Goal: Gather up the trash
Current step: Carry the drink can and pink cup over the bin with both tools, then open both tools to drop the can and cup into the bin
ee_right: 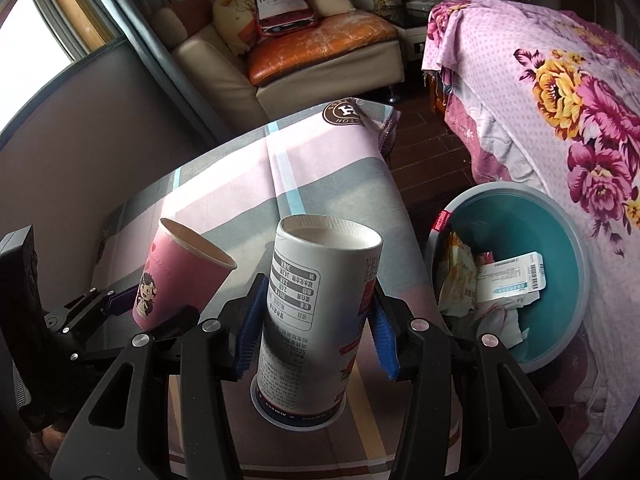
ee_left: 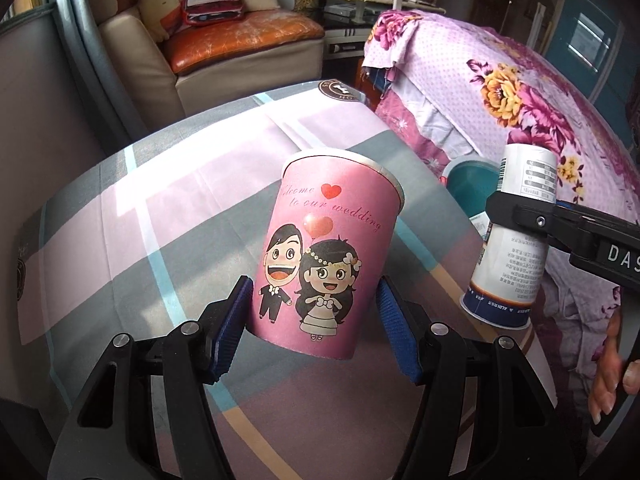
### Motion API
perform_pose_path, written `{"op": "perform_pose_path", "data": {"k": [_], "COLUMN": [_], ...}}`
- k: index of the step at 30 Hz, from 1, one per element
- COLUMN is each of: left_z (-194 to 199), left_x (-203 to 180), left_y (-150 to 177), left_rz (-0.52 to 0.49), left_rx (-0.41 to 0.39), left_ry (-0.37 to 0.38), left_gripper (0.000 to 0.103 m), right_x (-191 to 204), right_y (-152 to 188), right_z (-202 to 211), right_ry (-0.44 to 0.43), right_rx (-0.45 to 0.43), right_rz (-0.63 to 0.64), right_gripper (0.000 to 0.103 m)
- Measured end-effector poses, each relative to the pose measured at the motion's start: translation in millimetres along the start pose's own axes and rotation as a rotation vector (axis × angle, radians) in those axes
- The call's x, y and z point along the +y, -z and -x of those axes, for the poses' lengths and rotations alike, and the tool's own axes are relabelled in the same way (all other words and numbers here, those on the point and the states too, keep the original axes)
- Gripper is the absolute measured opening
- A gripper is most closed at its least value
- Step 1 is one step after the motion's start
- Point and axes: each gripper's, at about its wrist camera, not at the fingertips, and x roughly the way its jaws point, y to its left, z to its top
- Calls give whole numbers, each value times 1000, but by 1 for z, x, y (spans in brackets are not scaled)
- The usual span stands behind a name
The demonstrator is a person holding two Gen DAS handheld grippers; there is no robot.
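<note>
Above the table's point(ee_right: 320, 168) right edge | left gripper point(ee_left: 316, 300) clamps pink wedding cup point(ee_left: 328, 248) | right gripper point(ee_right: 316, 312) clamps white carton cup point(ee_right: 316, 296) | keep both level, carry over teal bin point(ee_right: 560, 240), then release.

- The teal plastic basin point(ee_left: 472, 184) beyond the left gripper point(ee_left: 316, 316) is mostly hidden behind the white printed paper tube point(ee_left: 516, 236).
- The small print on that tube is too fine to read.
- A person's hand point(ee_left: 612, 372) is cut off by the right edge.
</note>
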Motion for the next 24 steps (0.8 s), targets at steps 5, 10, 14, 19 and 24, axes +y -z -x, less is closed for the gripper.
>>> {"op": "perform_pose_path", "data": {"k": [5, 10, 14, 19, 24], "left_z": [-16, -33, -49, -69, -80], "left_x": [-50, -97, -127, -151, -164], "left_y": [-18, -36, -48, -62, -72], "left_rz": [-67, -140, -178, -189, -186], "left_rx": [16, 31, 44, 69, 83], "left_ry": [22, 45, 72, 110, 122], "left_gripper": [64, 64, 64, 65, 77], "right_x": [-53, -103, -136, -162, -178], "right_y": [-4, -9, -10, -13, -15], "right_z": [14, 26, 28, 29, 24], "right_ry": [26, 85, 135, 186, 196], "right_rx": [-41, -76, -83, -84, -71], "right_rz": [-77, -140, -180, -211, -246], "right_gripper": [46, 46, 46, 46, 52]}}
